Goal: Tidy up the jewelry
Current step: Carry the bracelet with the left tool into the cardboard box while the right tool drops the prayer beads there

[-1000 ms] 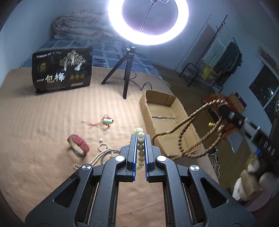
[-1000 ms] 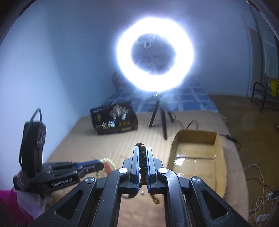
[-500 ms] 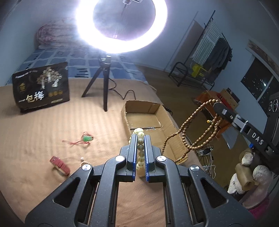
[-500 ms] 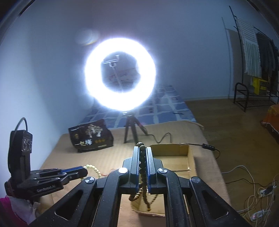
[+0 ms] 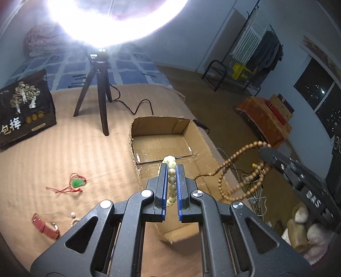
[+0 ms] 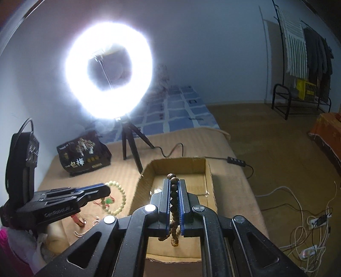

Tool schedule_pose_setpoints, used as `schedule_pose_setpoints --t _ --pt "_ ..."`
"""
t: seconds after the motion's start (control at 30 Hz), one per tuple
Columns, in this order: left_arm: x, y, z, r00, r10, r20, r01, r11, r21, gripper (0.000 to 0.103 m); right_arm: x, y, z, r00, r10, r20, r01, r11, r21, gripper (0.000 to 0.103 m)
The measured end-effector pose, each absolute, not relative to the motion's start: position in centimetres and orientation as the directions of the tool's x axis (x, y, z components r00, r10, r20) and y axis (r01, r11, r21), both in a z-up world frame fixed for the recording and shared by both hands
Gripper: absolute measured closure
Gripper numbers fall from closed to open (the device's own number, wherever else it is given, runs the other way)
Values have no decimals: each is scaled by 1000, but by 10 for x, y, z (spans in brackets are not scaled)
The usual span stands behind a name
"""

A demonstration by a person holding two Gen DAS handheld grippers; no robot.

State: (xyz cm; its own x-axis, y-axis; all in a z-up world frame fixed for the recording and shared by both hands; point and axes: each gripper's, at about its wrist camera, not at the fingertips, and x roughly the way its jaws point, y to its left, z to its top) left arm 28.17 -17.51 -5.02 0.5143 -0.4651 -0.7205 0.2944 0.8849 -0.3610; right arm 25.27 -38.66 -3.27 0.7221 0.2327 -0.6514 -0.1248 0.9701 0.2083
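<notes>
**Both tools carry beads over the cardboard box**

Compared with a second ago, the left wrist view has swung forward: the cardboard box (image 5: 166, 153) now sits straight ahead under the left tool (image 5: 171, 172), where it earlier lay off to the right, and the ring light (image 5: 115, 19) has risen to the top edge. In the right wrist view the box has gone from ahead and to the right to directly beneath the fingers.

The left tool is clenched on a pale bead bracelet (image 5: 171, 181), whose beads line up between the blue pads; from the right wrist view that bracelet (image 6: 119, 198) hangs as a loop from the tool's tip (image 6: 104, 190), just left of the box wall. The right tool (image 6: 174, 187) is clenched on a brown bead necklace (image 6: 173, 198). Seen from the left, the necklace (image 5: 234, 170) droops in long loops from the right tool (image 5: 266, 152), beside the box's right wall.

On the tan bed cover (image 5: 85, 149) lie a green pendant on red cord (image 5: 77, 183), a red bracelet (image 5: 45, 227) and a small pale chain, partly hidden. A black printed bag (image 5: 25, 110) stands at the far left, the light's tripod (image 5: 100, 89) beside it. Beyond the bed are a clothes rack (image 6: 307, 64) and white cables (image 6: 309, 223) on the floor.
</notes>
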Motion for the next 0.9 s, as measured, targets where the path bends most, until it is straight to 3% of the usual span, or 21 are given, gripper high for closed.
schedule_pose_setpoints --t 0.4,0.77,0.87,0.9 --pt "318 -194 -100 465 -419 -780 256 907 -335 98 269 -387 -77 635 215 -742 -111 976 187 99" --pt "321 -201 -113 447 -398 -801 264 915 -307 98 270 -384 -96 590 212 -779 -111 977 182 98" --pt "319 -204 -113 451 -388 -804 270 918 -291 98 271 -384 -97 586 211 -782 -108 977 183 86" --pt "319 -205 -112 451 -385 -805 271 919 -287 98 271 -384 -97 586 211 -783 -107 977 183 76"
